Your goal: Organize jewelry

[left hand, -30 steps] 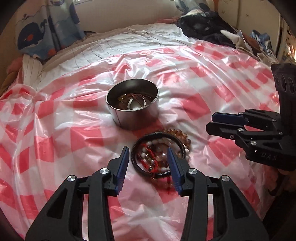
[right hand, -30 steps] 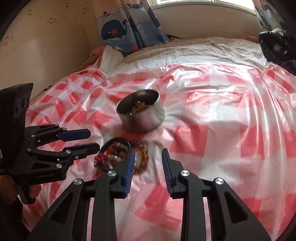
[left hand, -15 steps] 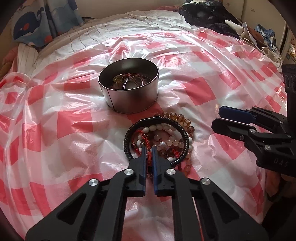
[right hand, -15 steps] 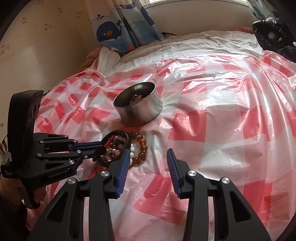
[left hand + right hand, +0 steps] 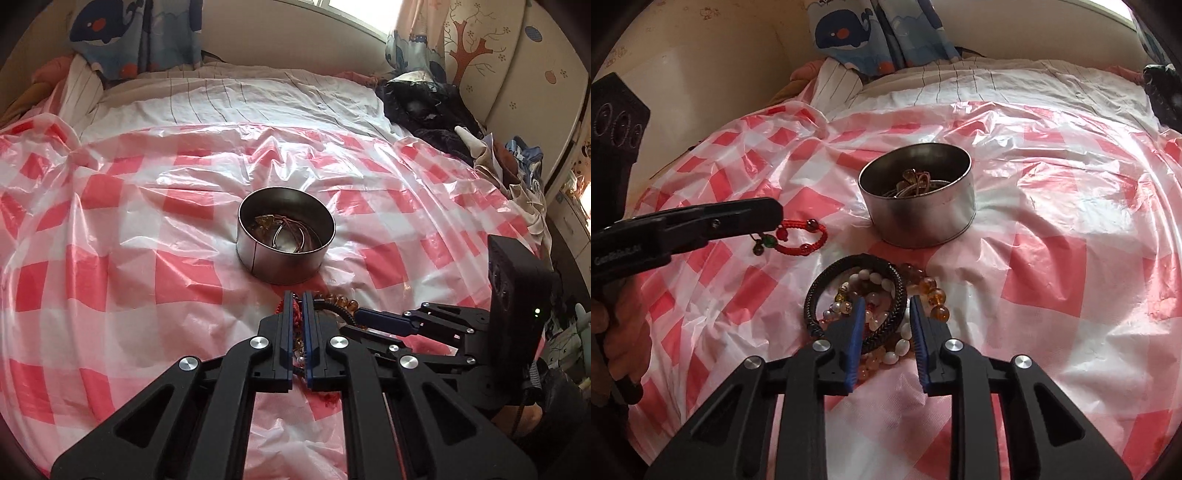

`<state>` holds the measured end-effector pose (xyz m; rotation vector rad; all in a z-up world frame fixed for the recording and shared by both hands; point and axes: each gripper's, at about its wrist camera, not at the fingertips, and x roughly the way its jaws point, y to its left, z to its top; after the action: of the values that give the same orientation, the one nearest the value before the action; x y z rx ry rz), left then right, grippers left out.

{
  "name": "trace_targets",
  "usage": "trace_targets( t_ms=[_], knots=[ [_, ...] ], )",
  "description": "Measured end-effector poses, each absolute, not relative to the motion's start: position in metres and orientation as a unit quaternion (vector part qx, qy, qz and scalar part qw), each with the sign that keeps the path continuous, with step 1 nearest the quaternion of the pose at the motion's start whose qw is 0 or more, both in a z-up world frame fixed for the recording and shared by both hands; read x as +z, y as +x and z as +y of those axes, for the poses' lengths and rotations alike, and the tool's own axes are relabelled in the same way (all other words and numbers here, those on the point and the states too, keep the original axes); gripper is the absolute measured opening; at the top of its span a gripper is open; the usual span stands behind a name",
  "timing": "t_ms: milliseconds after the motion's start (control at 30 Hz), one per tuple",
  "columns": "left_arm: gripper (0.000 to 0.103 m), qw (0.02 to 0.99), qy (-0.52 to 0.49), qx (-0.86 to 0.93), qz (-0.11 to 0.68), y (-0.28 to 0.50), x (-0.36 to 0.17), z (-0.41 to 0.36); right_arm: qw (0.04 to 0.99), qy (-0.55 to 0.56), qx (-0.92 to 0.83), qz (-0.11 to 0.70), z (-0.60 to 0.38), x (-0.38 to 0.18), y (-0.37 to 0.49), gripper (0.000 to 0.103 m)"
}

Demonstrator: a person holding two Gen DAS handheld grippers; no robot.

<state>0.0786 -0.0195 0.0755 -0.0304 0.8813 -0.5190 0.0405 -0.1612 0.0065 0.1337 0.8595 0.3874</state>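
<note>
A round metal tin (image 5: 280, 267) (image 5: 923, 221) with several jewelry pieces inside stands mid-sheet. In front of it lies a pile: a black braided bracelet (image 5: 857, 266), white bead strands (image 5: 875, 277) and amber beads (image 5: 932, 291) (image 5: 341, 301). My left gripper (image 5: 298, 295) (image 5: 775, 216) is shut on a red cord bracelet (image 5: 801, 236) (image 5: 296, 308), which hangs clear of the pile to its left. My right gripper (image 5: 886, 306) (image 5: 351, 321) is down over the pile. Its jaws are closing astride the black bracelet's right side, with the pads still off it.
A wrinkled red-and-white checked plastic sheet (image 5: 129, 240) covers the bed. Striped bedding (image 5: 240, 99) lies beyond it, and a dark clothes heap (image 5: 432, 107) sits at the far right. A whale-print curtain (image 5: 871, 33) hangs behind. A person's hand (image 5: 624, 332) holds the left gripper's handle.
My left gripper closed on the red cord bracelet and lifted it off the pile to the left. My right gripper moved in over the pile and its jaws narrowed around the black bracelet.
</note>
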Motion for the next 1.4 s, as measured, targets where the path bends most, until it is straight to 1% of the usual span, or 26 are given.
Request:
trace_targets(
  t_ms=[67,100,200,433,500,600,667,700,733,900,967,1000,1033,1100,1267,1367,1400],
  knots=[
    [0.004,0.872,-0.013,-0.249,0.421,0.079,0.076,-0.020,0.886,0.061,0.183,0.422,-0.159,0.004,0.048,0.024],
    [0.004,0.873,-0.013,-0.248,0.421,0.079,0.076,-0.020,0.886,0.056,0.180,0.425,-0.158,0.003,0.051,0.014],
    [0.004,0.874,-0.015,-0.241,0.421,0.080,0.075,-0.017,0.889,0.049,0.174,0.421,-0.159,0.007,0.049,0.010],
    [0.004,0.873,-0.001,-0.239,0.425,0.079,0.072,-0.021,0.898,0.076,0.158,0.404,-0.193,0.025,0.014,0.010],
    [0.004,0.872,0.006,-0.239,0.427,0.079,0.070,-0.024,0.898,0.074,0.143,0.409,-0.206,0.025,0.004,0.010],
    [0.004,0.871,0.016,-0.238,0.430,0.078,0.068,-0.029,0.887,0.075,0.128,0.438,-0.220,0.014,0.004,0.010],
    [0.004,0.870,0.020,-0.237,0.431,0.078,0.067,-0.030,0.885,0.080,0.119,0.443,-0.223,0.011,0.006,0.016],
    [0.004,0.870,0.023,-0.235,0.432,0.078,0.066,-0.030,0.887,0.079,0.119,0.440,-0.223,0.013,0.005,0.027],
    [0.004,0.870,0.024,-0.235,0.433,0.078,0.065,-0.030,0.889,0.075,0.119,0.435,-0.222,0.015,0.004,0.034],
    [0.004,0.869,0.031,-0.236,0.433,0.078,0.065,-0.033,0.883,0.053,0.113,0.453,-0.214,0.004,0.007,0.034],
    [0.004,0.869,0.035,-0.236,0.434,0.077,0.064,-0.034,0.884,0.032,0.107,0.454,-0.209,0.001,0.007,0.031],
    [0.004,0.869,0.036,-0.236,0.434,0.077,0.064,-0.035,0.884,0.026,0.109,0.453,-0.207,0.001,0.007,0.025],
    [0.004,0.869,0.037,-0.236,0.434,0.077,0.064,-0.035,0.884,0.024,0.112,0.453,-0.206,0.001,0.007,0.015],
    [0.004,0.869,0.039,-0.235,0.434,0.077,0.064,-0.036,0.886,0.027,0.114,0.449,-0.206,0.001,0.006,0.011],
    [0.004,0.870,0.042,-0.236,0.432,0.076,0.065,-0.037,0.897,0.041,0.111,0.425,-0.212,0.011,0.004,0.010],
    [0.004,0.870,0.042,-0.236,0.432,0.076,0.065,-0.037,0.895,0.044,0.106,0.431,-0.213,0.010,0.007,0.010],
    [0.004,0.870,0.042,-0.235,0.431,0.076,0.065,-0.037,0.894,0.044,0.105,0.433,-0.213,0.009,0.007,0.012]
  ],
)
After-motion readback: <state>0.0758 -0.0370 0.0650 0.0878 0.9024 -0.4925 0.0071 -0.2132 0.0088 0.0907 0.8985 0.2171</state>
